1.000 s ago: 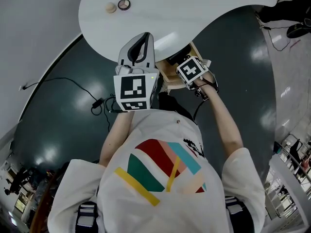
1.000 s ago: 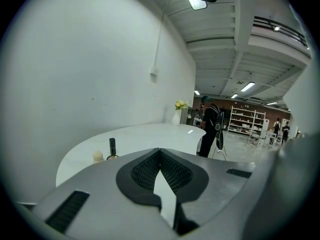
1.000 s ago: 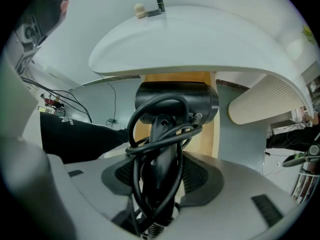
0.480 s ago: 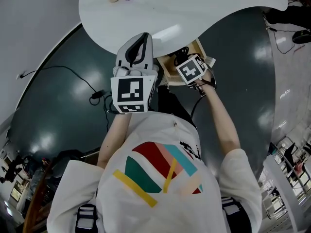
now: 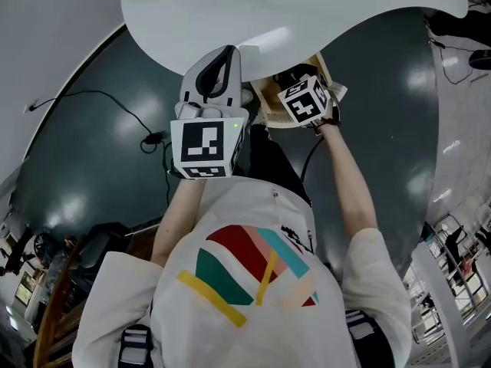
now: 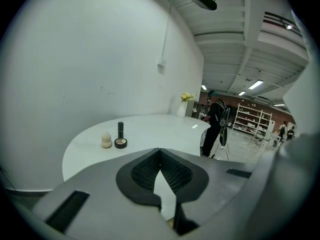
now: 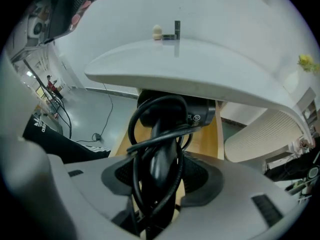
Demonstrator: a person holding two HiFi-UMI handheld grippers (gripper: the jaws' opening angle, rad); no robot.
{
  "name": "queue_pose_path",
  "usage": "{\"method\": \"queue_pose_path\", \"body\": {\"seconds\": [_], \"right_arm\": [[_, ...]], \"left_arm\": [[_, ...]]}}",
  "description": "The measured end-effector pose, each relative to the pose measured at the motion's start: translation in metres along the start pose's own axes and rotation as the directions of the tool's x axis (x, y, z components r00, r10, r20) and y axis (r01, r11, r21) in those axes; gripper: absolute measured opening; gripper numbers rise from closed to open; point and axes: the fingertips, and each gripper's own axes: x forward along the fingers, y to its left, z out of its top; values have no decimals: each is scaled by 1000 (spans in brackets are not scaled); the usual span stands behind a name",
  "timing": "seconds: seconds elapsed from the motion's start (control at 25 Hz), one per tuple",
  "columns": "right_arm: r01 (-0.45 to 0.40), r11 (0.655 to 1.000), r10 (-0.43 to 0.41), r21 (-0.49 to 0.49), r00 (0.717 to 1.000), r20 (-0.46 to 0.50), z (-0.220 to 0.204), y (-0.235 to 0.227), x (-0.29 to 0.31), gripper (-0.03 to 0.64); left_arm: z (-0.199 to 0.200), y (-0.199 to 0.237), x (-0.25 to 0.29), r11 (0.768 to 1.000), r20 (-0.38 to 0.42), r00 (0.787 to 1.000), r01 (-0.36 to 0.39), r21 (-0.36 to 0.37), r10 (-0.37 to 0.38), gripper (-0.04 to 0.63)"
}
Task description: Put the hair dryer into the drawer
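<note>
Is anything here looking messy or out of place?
Only the cord of the hair dryer: it's bunched in loose, uneven loops around the handle, where the right gripper holds it over the open drawer. A loop might snag there. Nothing else stands out.

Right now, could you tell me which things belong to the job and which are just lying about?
Job: hair dryer, held in the right claw; open drawer.
Lying about: sponge, compact, black tube, vase, on the table.

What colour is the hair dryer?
The hair dryer is black; the right gripper view shows it best.
</note>
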Motion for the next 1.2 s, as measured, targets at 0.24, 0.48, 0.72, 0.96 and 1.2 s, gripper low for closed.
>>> {"method": "queue_pose_path", "body": {"seconds": [0.24, 0.48, 0.72, 0.96, 1.2], "right_arm": [[12, 1000, -9, -27, 996, 83, 7, 8, 18, 221], [11, 1000, -14, 28, 993, 121, 11, -2, 36, 221], [6, 998, -14, 56, 989, 146, 15, -19, 57, 221], [-6, 996, -9, 85, 985, 172, 13, -13, 79, 221], [-25, 993, 8, 115, 989, 149, 2, -14, 99, 221]], "left_arm": [[-13, 1, 1, 1000, -20, 1000, 6, -1, -6, 16], [-22, -1, 8, 1000, -37, 999, -1, 1, 1, 16], [-29, 0, 17, 1000, -47, 999, -19, 0, 19, 15], [-47, 5, 15, 1000, -82, 996, -30, 7, 31, 15], [-55, 1, 25, 999, -89, 995, -38, 0, 38, 15]]}}
